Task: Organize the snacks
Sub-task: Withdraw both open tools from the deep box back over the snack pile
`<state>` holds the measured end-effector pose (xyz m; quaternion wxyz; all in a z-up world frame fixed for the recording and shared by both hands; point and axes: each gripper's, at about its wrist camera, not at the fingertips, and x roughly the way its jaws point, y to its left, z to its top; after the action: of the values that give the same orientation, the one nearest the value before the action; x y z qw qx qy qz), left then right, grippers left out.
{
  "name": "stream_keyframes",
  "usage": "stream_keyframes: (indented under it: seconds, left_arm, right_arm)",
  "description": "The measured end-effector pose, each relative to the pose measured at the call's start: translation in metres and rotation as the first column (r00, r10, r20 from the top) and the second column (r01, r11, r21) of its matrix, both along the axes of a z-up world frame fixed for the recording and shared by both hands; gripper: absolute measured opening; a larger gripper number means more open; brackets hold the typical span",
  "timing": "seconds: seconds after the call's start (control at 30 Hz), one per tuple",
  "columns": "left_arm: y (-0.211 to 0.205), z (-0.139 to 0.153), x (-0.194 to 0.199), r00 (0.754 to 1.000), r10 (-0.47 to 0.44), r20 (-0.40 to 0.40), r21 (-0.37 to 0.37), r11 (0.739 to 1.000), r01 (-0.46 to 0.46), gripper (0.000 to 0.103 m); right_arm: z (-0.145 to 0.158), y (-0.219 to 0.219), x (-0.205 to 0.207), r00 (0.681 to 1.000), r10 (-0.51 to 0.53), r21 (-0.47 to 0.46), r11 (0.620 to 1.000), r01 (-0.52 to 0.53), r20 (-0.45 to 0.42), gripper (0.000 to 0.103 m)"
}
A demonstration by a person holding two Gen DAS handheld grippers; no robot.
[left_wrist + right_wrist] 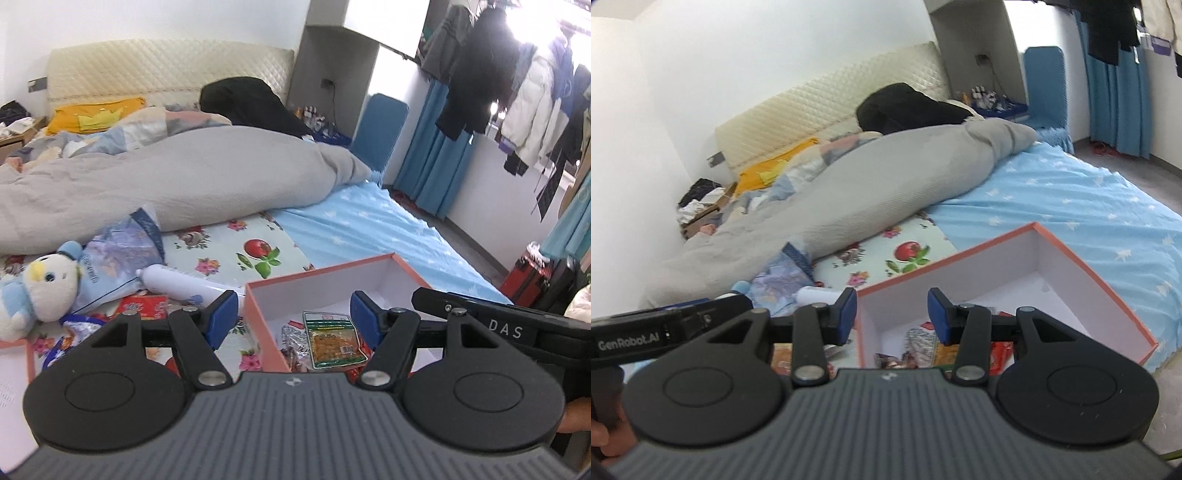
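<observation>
While both tools hang above the bed, the left gripper has its jaws wide apart with nothing between them, and the right gripper has its jaws apart too, more narrowly and just as empty. Below the left gripper, at about six o'clock in its view, sits the orange box — open-topped, white inside — with snack packets in its near corner: a green-edged packet of yellow snacks on top, a silvery wrapper at its nine o'clock. Outside the box, toward nine o'clock, lie a white bottle, a red packet, a bluish bag and a plush toy on the flowered sheet. Farther off, toward twelve o'clock, a grey duvet — heaped across the bed — reaches the quilted headboard.
</observation>
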<state>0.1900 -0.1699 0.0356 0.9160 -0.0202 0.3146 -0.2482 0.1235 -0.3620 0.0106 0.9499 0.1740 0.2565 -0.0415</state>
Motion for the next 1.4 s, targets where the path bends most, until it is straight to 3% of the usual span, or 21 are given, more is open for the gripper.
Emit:
stream_keyframes:
  seconds: [0.33,0.7,0.8,1.13,1.4]
  left_arm:
    - [0.073,0.017,-0.041,0.996,0.084,0.041,-0.046,0.996,-0.082,0.072]
    - [0.14,-0.009,-0.075,0.985,0.172,-0.013,-0.028,0.985,-0.172,0.072]
    - [0.152,-0.024,-0.084,0.978,0.205,-0.045,-0.03,0.978,-0.206,0.072]
    - [0.164,-0.05,-0.092,0.965,0.246,-0.094,-0.033,0.968,-0.25,0.072]
    - [0.158,-0.057,-0.087,0.974,0.209,-0.088,-0.025,0.977,-0.212,0.072]
  right_arm:
    - [0.013,0.057,-0.021,0.996,0.072,-0.008,0.997,-0.072,0.05,0.046]
    - [-0.006,0.107,-0.032,0.987,0.152,0.039,0.987,-0.154,0.045,0.046]
    - [-0.013,0.118,-0.038,0.985,0.169,-0.002,0.986,-0.169,0.023,0.046]
    - [-0.043,0.135,-0.05,0.977,0.204,0.004,0.979,-0.204,-0.063,0.046]
    - [-0.048,0.137,-0.05,0.98,0.191,-0.014,0.981,-0.192,-0.06,0.046]
